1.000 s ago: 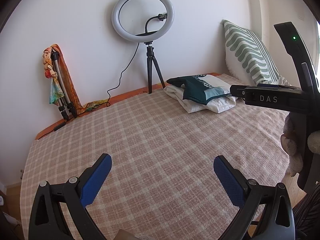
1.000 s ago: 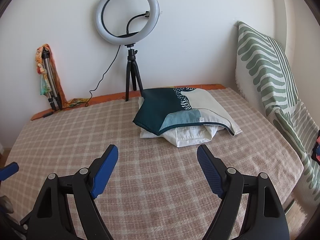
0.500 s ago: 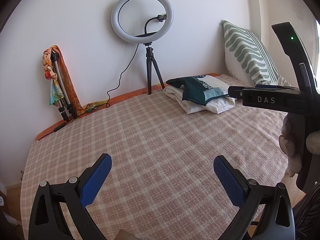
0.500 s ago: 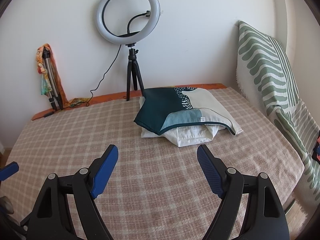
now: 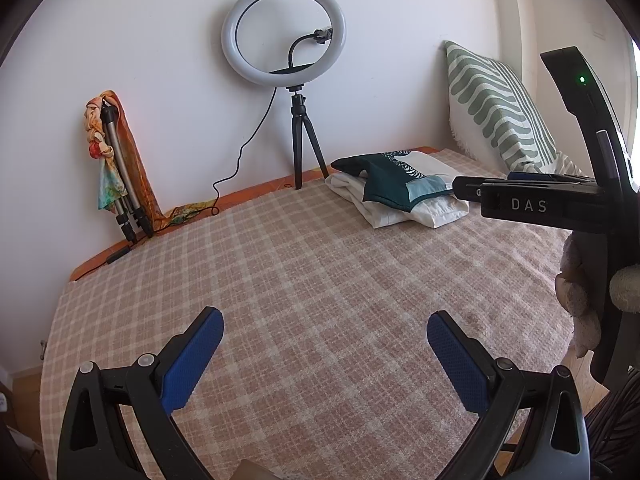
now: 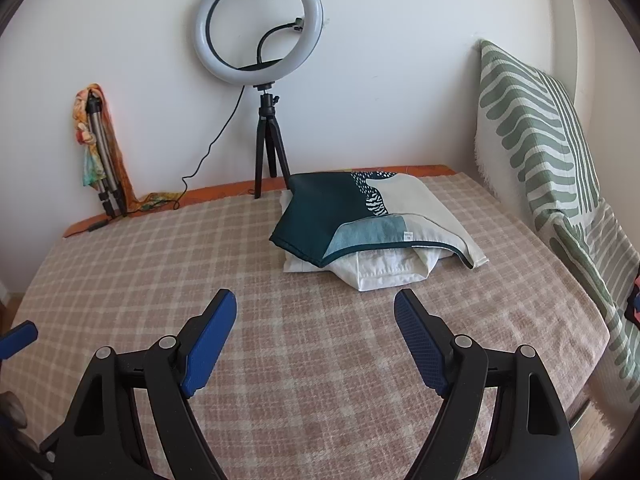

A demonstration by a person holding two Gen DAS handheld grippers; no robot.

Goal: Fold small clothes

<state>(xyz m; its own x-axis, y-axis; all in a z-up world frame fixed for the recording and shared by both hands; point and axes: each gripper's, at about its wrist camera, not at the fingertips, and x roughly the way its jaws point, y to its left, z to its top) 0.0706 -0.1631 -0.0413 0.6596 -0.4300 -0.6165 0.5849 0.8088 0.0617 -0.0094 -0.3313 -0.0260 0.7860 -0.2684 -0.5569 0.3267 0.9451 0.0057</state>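
Both tongs released. Left gripper [image 5: 324, 340] and right gripper [image 6: 316, 320] each stand with jaws spread wide, nothing between the blue pads, hovering above bare bedspread.

Task items: a small stack near the far right of the bed. On top, a dark-teal-and-cream patterned garment [image 6: 352, 216], laid folded; under it a white garment [image 6: 384, 270], also folded, its edges poking out at the front. Stack lies well ahead of both grippers. This layout fits either a finished pile or a pile waiting to be taken apart and folded; the views do not settle which.

Risks, as judgement:
- A pinch at the stack's front edge could catch both layers and drag the white piece along with the top one.
- The checked bedspread [image 5: 304, 280] is soft; a low pinch could grab it too and ruck it.
- The ring light on a tripod [image 6: 264, 92] stands just behind the stack; a wide lift or sweep could tip it or snag its cable [image 5: 240, 156].

Room: white wall, green-striped cushion [image 6: 536, 128] at right, folded tripod with a scarf [image 5: 116, 168] leaning at left.
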